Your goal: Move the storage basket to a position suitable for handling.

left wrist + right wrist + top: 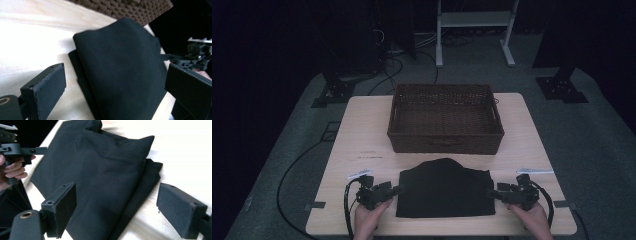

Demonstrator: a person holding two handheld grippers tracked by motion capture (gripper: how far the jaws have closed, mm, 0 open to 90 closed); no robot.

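High view puts the folded black cloth (444, 188) flat on the near middle of the wooden table (362, 130), with the empty wicker basket (445, 119) just beyond its far edge. The cloth's long axis runs left to right, and the two tools face each other along that axis: the left gripper (396, 190) points at the cloth's left edge, the right gripper (490, 193) at its right edge. Each sits just beside its own edge, so neither hand is clearly nearer. Any lift would probably take both side edges at once, then carry away from the person toward the basket.

Both grippers stand wide open and hold nothing; in each gripper view the black jaws are spread well apart with cloth lying between and beyond them.

From above, the cloth reads as one flat dark patch. The left gripper view shows the cloth (120, 70) as stacked layers, a lower ply sticking out under the upper fold. The right gripper view shows the same doubled edge of the cloth (105, 177) and a raised, pointed corner.
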